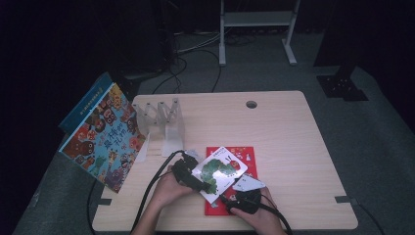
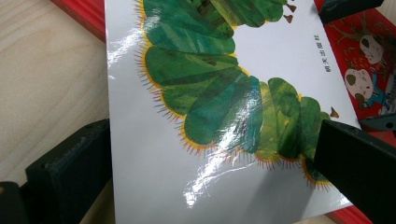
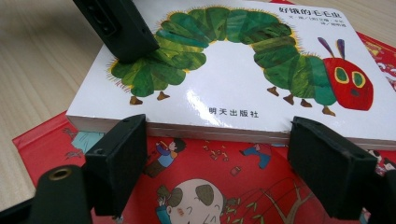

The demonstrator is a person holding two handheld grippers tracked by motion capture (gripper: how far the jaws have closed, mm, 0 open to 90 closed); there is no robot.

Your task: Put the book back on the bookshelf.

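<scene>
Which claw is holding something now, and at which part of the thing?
The left claw grips the caterpillar book at its tail-end edge. The right claw stands open before the book's spine, holding nothing.

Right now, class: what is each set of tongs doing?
Left tongs: shut on the caterpillar book, gripping its corner.
Right tongs: open, jaws apart at the book's front edge, above the red book, holding nothing.

We see two bare forearms and hands (image 1: 169,191), no sleeves showing. Each holds a black gripper: the left gripper (image 1: 188,174) and right gripper (image 1: 243,200) trail thick black cables. Our jaws are matte black blocks; a brass-rimmed screw hole (image 3: 60,174) marks one arm.
</scene>
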